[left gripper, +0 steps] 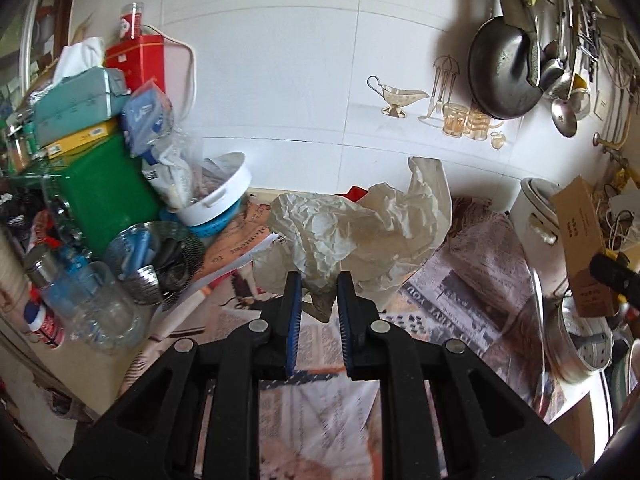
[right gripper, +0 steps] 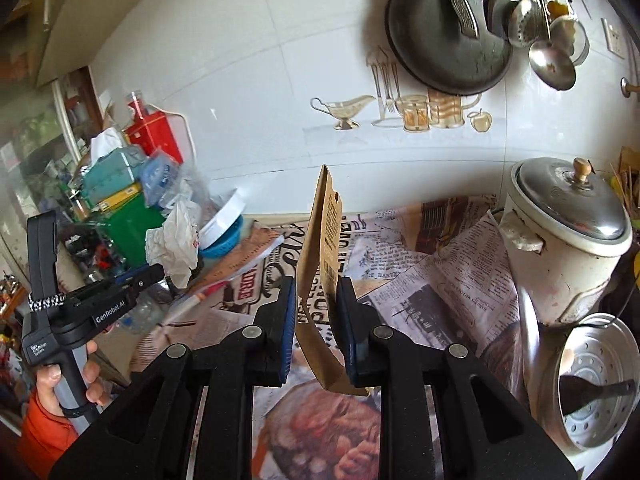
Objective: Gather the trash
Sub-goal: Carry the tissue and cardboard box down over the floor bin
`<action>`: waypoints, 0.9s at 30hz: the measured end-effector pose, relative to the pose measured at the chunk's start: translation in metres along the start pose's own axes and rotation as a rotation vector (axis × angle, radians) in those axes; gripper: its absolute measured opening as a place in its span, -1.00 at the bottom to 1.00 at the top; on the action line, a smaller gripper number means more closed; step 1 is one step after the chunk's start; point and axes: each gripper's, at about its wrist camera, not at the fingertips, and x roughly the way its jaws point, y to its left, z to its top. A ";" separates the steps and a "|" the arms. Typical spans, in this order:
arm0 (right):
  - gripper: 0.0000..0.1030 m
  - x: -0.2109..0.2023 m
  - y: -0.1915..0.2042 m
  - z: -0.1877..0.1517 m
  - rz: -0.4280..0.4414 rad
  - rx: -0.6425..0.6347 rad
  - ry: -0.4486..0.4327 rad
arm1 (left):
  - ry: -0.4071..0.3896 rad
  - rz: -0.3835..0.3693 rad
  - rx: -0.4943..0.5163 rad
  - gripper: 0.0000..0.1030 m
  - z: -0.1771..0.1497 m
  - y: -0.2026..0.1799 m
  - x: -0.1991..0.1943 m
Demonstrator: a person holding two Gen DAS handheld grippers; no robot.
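Note:
My left gripper is shut on a large crumpled sheet of cream paper and holds it above the newspaper-covered counter. The same paper shows in the right wrist view, in the left gripper at the far left. My right gripper is shut on a flat brown cardboard package that stands upright between the pads. The cardboard also shows at the right edge of the left wrist view, with the right gripper on it.
A pile of boxes, tins and plastic bottles crowds the left end. A white bowl leans there. A white rice cooker and a perforated metal steamer stand at the right. A wok and ladles hang on the tiled wall.

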 end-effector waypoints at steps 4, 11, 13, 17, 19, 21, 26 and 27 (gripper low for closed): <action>-0.64 -0.017 0.030 -0.023 -0.016 0.018 -0.010 | 0.013 -0.024 0.006 -0.68 -0.032 0.028 -0.029; -0.64 -0.039 0.098 -0.079 -0.066 0.086 0.006 | 0.031 -0.060 0.057 -0.68 -0.089 0.078 -0.088; -0.64 -0.046 0.119 -0.096 -0.077 0.096 0.010 | 0.028 -0.058 0.079 -0.68 -0.107 0.093 -0.106; -0.63 -0.062 0.155 -0.127 -0.091 0.119 0.027 | 0.059 -0.068 0.100 -0.68 -0.136 0.122 -0.134; -0.63 -0.069 0.168 -0.139 -0.089 0.129 0.045 | 0.074 -0.068 0.109 -0.68 -0.147 0.133 -0.147; -0.63 -0.073 0.180 -0.147 -0.097 0.129 0.065 | 0.093 -0.076 0.110 -0.68 -0.157 0.142 -0.156; -0.62 -0.076 0.195 -0.166 -0.118 0.129 0.127 | 0.149 -0.092 0.117 -0.68 -0.182 0.153 -0.167; -0.62 -0.075 0.195 -0.170 -0.125 0.129 0.140 | 0.162 -0.094 0.119 -0.68 -0.189 0.154 -0.166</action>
